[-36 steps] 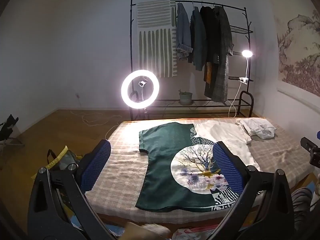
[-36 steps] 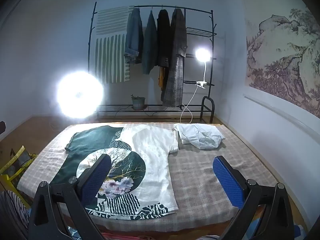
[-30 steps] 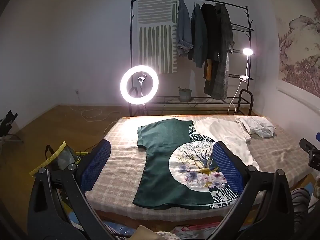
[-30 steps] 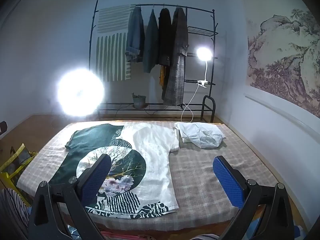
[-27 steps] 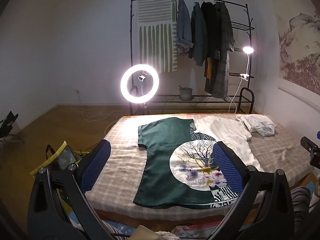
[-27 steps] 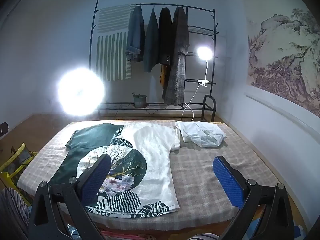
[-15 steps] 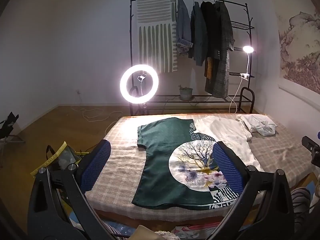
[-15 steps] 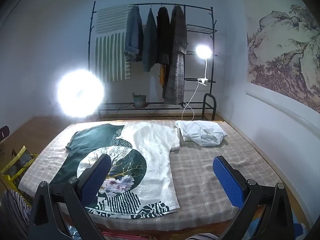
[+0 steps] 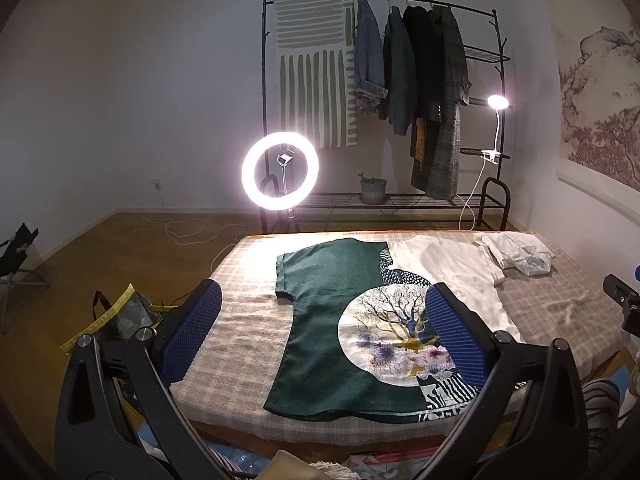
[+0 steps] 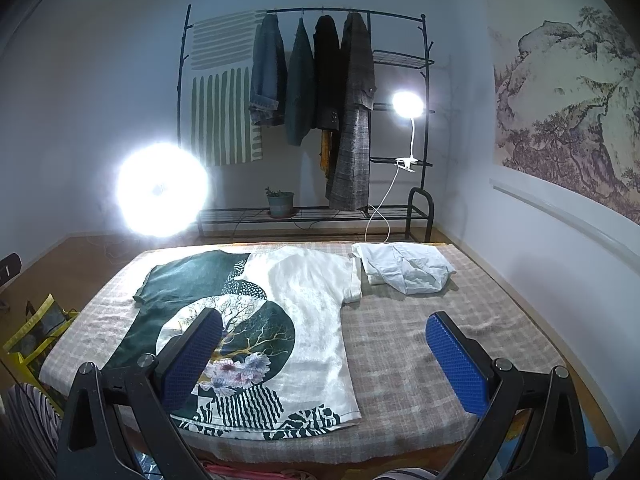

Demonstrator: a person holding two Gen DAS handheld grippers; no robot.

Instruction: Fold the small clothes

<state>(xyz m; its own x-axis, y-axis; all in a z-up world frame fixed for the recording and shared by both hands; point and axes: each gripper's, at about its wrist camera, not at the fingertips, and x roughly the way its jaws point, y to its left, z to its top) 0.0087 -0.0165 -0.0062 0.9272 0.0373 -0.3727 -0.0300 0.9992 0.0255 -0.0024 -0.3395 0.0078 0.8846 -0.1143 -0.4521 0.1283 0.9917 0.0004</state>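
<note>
While both rigs hang back off the near edge of the bed [image 10: 420, 364], I've got the left gripper [image 9: 320, 336] and the right gripper [image 10: 324, 352] with jaws spread wide and nothing between them, which I read as lining up for a first grab. Blue ribbed pads, black frames. Right below them, the T-shirt [image 9: 332, 320] lies flat and spread out, hem toward me, collar away: green on one half, cream on the other, a round tree-and-flower print in the middle, thin and limp by the look of it. It lies on a coarse checked cover. Beyond its far sleeve there's a crumpled white garment [image 10: 408, 268], bunched and unfolded. Farther back, a glaring ring light [image 9: 280, 170] and a black clothes rack [image 10: 304, 120] hung with coats.
</note>
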